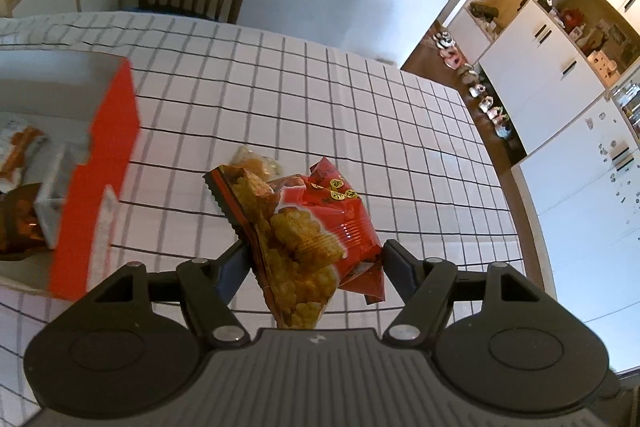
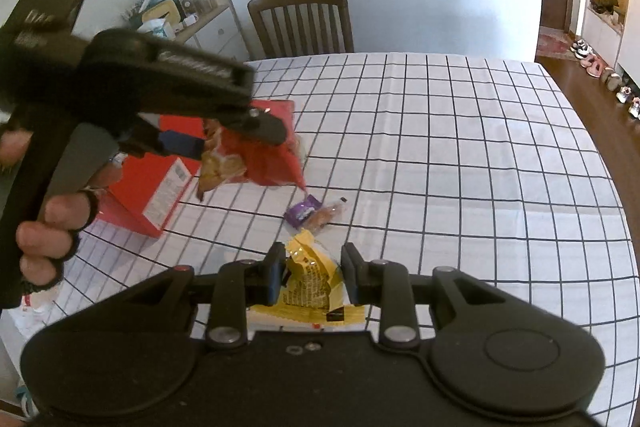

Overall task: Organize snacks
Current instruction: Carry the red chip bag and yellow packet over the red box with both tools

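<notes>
left hand-held gripper (image 1: 312, 255) clamps red snack bags (image 1: 320, 223); right (image 2: 312, 267) clamps yellow packet (image 2: 308, 283).

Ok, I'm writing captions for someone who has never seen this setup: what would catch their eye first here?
Probably the red snack bag printed with golden crackers, pinched in the left gripper above the checked tablecloth. Next, the red box at that view's left edge, open, with packets already inside. In the right wrist view, the right gripper clamps a yellow packet, with a small purple packet lying on the cloth beyond it.
</notes>
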{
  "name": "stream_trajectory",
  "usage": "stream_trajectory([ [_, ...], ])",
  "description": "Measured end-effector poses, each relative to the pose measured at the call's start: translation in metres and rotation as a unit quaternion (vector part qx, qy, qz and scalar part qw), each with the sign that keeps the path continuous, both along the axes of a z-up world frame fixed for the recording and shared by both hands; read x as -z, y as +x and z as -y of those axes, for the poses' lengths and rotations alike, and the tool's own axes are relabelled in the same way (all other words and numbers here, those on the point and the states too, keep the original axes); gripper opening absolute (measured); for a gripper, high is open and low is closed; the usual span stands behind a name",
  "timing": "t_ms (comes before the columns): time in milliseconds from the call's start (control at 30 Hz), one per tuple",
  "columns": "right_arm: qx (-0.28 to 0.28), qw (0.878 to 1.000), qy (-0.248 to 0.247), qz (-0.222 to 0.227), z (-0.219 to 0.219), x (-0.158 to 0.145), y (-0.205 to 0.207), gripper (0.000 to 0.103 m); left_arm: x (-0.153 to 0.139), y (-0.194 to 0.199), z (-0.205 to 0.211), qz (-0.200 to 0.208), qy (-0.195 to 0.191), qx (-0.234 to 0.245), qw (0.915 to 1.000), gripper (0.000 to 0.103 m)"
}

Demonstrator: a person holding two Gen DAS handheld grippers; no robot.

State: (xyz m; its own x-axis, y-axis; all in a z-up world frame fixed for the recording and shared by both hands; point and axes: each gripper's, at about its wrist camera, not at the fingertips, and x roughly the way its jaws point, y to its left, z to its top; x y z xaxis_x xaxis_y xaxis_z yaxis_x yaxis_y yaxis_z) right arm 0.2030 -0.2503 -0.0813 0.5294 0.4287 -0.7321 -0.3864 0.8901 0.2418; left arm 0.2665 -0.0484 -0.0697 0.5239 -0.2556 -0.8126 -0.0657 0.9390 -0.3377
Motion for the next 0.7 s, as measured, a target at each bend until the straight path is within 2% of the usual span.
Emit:
stream_trajectory([
  [400,-0.031,0.999,-0.001,0.030,-0.036,-0.036,-0.007,0.028,-0.025,-0.038,-0.058,0.016,0.021,-0.011,0.9996,0.072],
  [700,-0.054,0.997,0.001,0.051,-0.080,-0.056,-0.001,0.028,-0.039,-0.053,-0.109,0.029,0.031,-0.023,0.9989,0.072],
])
